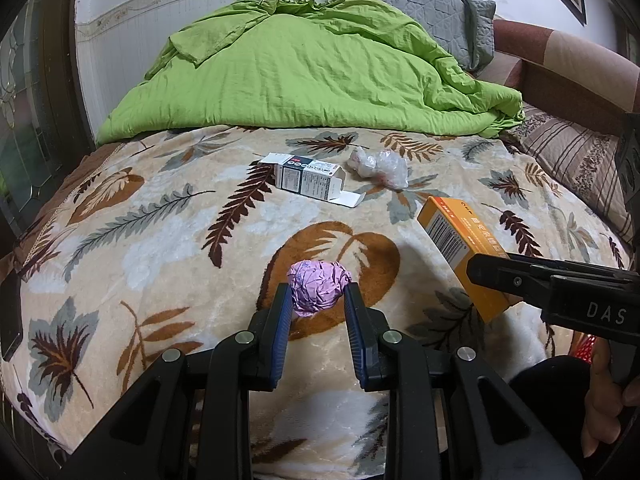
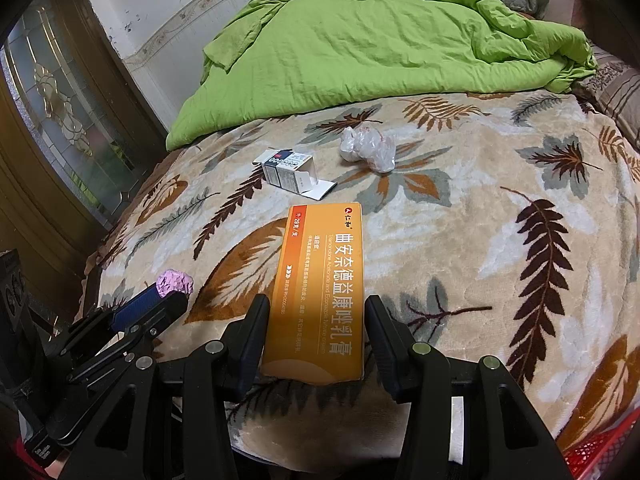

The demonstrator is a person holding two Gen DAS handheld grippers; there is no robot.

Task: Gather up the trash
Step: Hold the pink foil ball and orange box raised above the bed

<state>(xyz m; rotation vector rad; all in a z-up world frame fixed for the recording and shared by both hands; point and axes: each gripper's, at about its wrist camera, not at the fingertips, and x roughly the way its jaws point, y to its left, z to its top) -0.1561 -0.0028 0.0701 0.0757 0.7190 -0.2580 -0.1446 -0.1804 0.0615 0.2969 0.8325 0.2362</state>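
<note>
On the bed, over the leaf blanket [image 1: 160, 208], we have both hands loaded: our left hand-held gripper [image 1: 316, 294] is clenched on a pink wad [image 1: 318, 286] of crumpled paper, and our right hand-held gripper [image 2: 316, 320] grasps the orange box [image 2: 320, 292] by its near end, the far end sticking out over the blanket. Two more pieces lie farther up, near the green duvet [image 1: 304, 72]: a white box [image 1: 308, 178] with an open flap, and just beside it a clear plastic wad [image 1: 380, 168]. We judge the pink wad the weaker hold, since the pads pinch it close to their tips and crumpled paper gives under pressure; a jolt could let it roll out onto the soft pile. The orange box is thin card held by one end, so squeezing harder may crush it, while a quick swing could lever it loose. A red basket [image 2: 600, 452] shows at the lower right, presumably the bin; with the two grippers near each other, crossing toward it risks knocking them together. Both remaining pieces are light and may slide when nudged.
</note>
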